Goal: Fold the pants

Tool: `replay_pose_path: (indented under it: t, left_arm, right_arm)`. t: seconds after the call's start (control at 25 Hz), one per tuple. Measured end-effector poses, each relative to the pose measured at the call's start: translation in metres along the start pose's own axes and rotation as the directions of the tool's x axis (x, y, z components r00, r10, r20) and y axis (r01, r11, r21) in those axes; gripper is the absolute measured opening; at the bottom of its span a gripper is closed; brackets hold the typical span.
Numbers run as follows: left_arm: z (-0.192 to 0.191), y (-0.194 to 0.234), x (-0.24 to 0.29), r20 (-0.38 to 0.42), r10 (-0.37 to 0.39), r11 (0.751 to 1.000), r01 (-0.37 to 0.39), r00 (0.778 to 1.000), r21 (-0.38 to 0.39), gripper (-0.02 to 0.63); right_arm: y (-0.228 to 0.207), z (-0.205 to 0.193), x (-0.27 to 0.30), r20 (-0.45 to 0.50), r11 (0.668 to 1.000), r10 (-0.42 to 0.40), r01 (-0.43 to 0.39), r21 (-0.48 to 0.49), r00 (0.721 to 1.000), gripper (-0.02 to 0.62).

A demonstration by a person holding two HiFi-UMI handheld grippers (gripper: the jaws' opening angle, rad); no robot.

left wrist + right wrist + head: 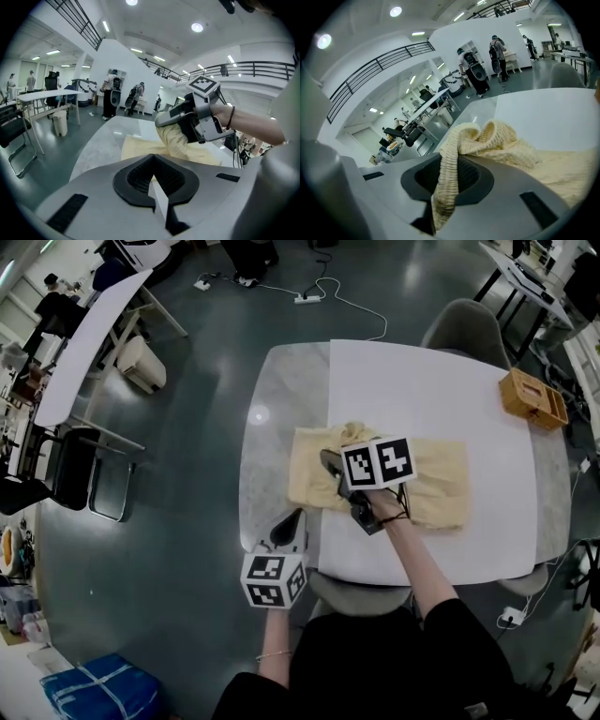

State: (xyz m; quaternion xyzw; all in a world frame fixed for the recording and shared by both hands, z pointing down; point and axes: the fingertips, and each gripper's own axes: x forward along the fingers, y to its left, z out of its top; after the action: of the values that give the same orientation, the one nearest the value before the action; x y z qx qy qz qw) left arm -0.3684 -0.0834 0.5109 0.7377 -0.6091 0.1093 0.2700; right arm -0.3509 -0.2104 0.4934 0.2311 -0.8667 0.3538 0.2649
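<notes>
Table: white rectangular table (422,390) with a grey marbled strip along its left side.
Basket: tan woven basket (532,399) standing near the table's far right corner.
Chair: grey shell chair (464,326) pushed up to the table's far edge.
Floor: white power strip (307,299) with a trailing cable; blue bag (101,688) at near left.
Bin: cream bin (142,364) beside a long white desk (89,334).

Loads of free counter (281,390) beyond and left of the pants (441,479); a wicker basket (532,398) blocks the far right corner, and a chair (356,594) crowds the near edge.
</notes>
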Motion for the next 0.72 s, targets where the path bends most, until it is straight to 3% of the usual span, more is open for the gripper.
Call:
replay_pose_path:
  t: [0.72]
  left_arm:
    - [-0.019, 0.024, 0.004, -0.01, 0.054, 0.996, -0.054, 0.998, -0.072, 0.014]
  right_arm:
    - [-0.031, -0.032, 0.085, -0.168, 0.982, -0.187, 0.188, -0.014, 0.968, 0.057]
